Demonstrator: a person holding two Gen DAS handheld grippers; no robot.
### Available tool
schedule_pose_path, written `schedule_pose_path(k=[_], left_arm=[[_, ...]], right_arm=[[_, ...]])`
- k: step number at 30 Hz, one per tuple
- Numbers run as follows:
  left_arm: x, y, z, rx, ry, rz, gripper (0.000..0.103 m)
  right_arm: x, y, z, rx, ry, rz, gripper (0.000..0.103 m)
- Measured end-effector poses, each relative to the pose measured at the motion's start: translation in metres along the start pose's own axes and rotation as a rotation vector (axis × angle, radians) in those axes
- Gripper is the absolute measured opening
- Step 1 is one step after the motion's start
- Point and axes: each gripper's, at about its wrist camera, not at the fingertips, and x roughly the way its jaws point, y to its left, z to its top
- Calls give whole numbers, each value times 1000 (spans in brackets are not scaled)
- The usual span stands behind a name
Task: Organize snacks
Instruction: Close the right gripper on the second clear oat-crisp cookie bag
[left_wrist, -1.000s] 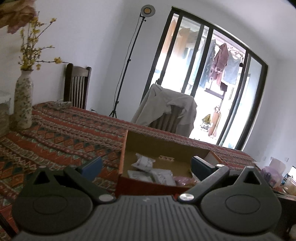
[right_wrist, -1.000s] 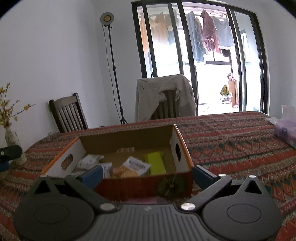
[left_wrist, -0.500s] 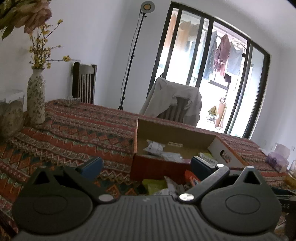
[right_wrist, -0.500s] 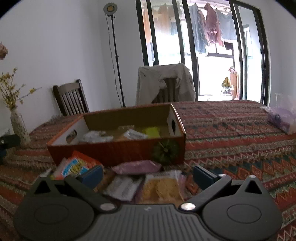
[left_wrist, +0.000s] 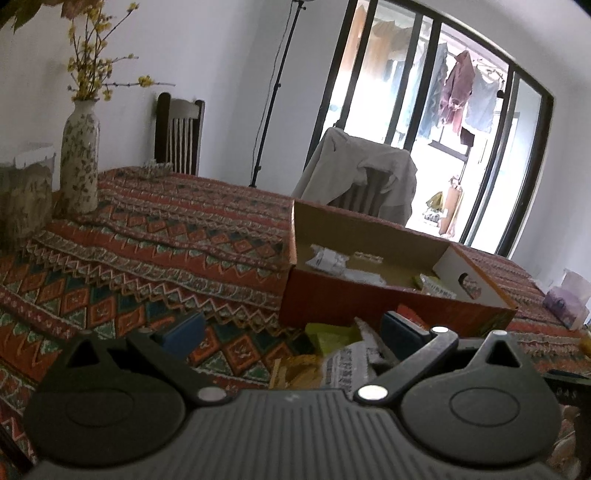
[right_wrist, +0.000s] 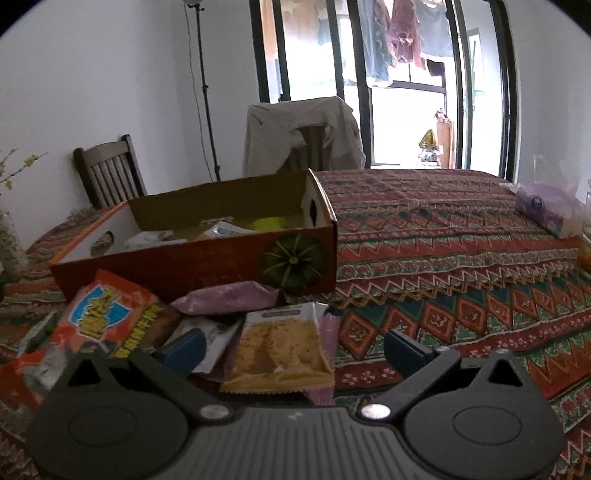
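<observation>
You are working over a table draped in a patterned cloth (right_wrist: 461, 266) of red, teal and cream zigzags and diamonds, and it is covering the whole surface in both views. An open cardboard box (right_wrist: 192, 258), with a green squash printed on its near wall, is sitting on the cloth with several packets already lying inside it. Loose snacks are lying just in front of it: a clear packet of yellow crackers (right_wrist: 280, 347), a purple packet (right_wrist: 229, 297) touching the box wall, and a red and blue bag (right_wrist: 107, 317) to the left. Your right gripper (right_wrist: 291, 347) is hanging above the cracker packet with its jaws wide but closing, the packet lying between the fingers and not yet pressed. Your left gripper (left_wrist: 291, 332) is standing wide too, gripping nothing, over a yellow-green packet (left_wrist: 332, 334) and a white printed packet (left_wrist: 351, 363) near the box corner (left_wrist: 295, 302). At the far left a tall floral vase (left_wrist: 79, 147) is holding yellow sprigs. Beyond the table 2 wooden chairs are standing, one (right_wrist: 107, 170) bare and one draped in a pale jacket (right_wrist: 303, 129), beside a lamp stand (right_wrist: 205, 92) against the white wall. Dark-framed glass doors (right_wrist: 369, 81) are showing laundry hanging outside.
</observation>
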Motion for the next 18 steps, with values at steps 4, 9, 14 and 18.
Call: schedule_pose_path(k=[4,9,14,18], left_arm=[[5,6,-1,-7,19,17,103],[9,14,-2,-27,36,30,103],[14,17,-3,-50,64,11,103],[18,14,-4,-58,85,-19,103]], right_arm=[[10,1,0,7,15,1,75],[16,-1,-2,15,24,13,56],[7,-5,-2,22,-11,24,43],[-3,-5,-3,12,-42,28,41]])
